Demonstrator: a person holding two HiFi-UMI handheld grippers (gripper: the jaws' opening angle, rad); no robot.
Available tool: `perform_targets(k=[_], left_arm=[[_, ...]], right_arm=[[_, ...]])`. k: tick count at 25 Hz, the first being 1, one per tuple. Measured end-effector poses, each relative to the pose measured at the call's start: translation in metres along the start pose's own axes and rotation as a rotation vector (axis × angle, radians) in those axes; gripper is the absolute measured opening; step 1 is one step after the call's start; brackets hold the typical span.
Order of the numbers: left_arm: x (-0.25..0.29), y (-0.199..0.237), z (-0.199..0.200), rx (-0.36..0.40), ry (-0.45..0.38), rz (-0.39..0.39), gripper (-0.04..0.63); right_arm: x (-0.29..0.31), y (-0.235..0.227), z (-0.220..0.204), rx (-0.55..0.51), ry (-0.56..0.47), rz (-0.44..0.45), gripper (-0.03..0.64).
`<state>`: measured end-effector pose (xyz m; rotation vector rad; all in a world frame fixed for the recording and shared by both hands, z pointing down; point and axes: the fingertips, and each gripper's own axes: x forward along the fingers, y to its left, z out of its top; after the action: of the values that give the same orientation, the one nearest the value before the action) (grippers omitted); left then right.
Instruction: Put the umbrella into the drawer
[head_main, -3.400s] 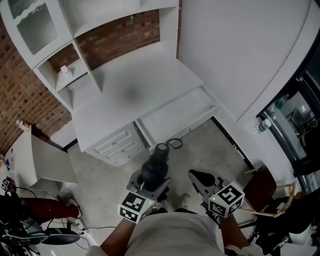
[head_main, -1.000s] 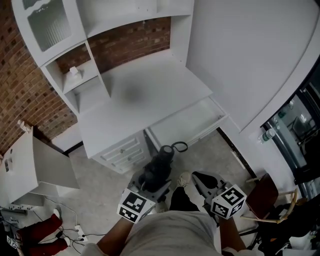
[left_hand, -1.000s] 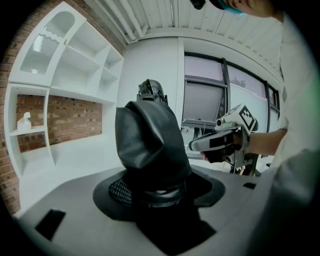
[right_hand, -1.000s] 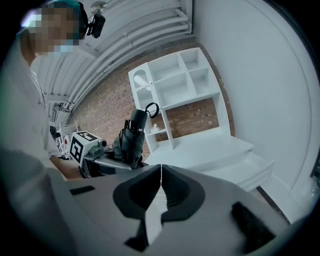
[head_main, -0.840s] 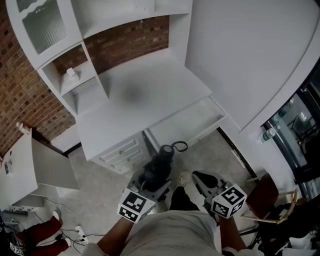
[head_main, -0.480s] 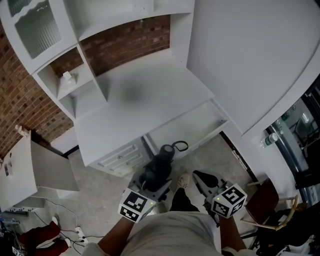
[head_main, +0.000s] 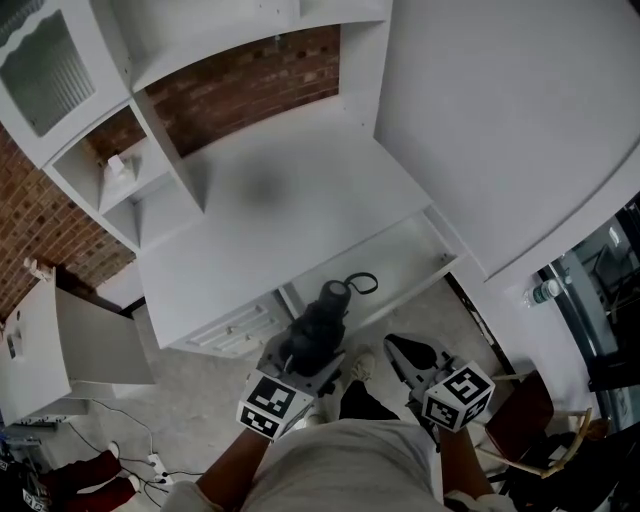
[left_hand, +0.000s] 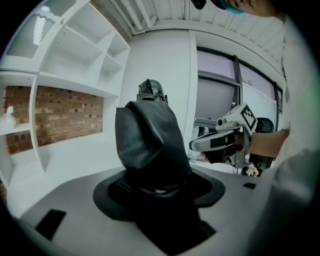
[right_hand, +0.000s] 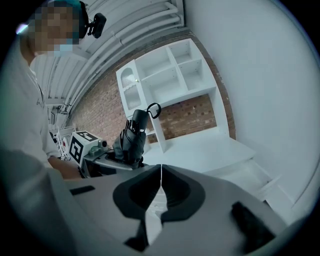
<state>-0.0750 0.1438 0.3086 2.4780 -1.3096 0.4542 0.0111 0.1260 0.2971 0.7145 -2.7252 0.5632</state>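
So the left gripper (head_main: 305, 352) has the folded umbrella (head_main: 320, 318) clamped around its fat middle. The jaws sit wide apart, but that's just how thick the bundle is, and the pads are pressed into the fabric. The handle end with the strap loop (head_main: 360, 283) sticks out past the jaw tips, pointing ahead. I'd guess that's on purpose, so it goes in lengthwise without any regripping.

The right gripper (right_hand: 161, 186) is just beside it, jaws closed together with nothing in them. It looks like it's only along for the ride, maybe to nudge the drawer later.

The drawer (head_main: 392, 256) is already pulled out, right ahead of the umbrella's tip and below it, under the desk (head_main: 270, 215). The umbrella isn't over it yet, so the carry looks about done and the drop-in comes next.
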Motion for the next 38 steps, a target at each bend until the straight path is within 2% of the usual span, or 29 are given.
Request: perform_targets(k=[11,26,38], left_arm=[[0.072,0.031,0.046,-0.006,-0.006,0.028,0.282],[0.151,0.061,0.072,-0.038,0.002,0.086,0.282],[0.165,0.080,0.081,-0.051,0.015,0.142,0.282]], right_arm=[[0.018,-0.076,0.022,0.016,0.018,0.036,0.028],[0.035,-0.170,0.051,-0.004,0.035,0.082,0.028],[0.055,-0.195,0.061,0.001,0.041,0.133,0.028]])
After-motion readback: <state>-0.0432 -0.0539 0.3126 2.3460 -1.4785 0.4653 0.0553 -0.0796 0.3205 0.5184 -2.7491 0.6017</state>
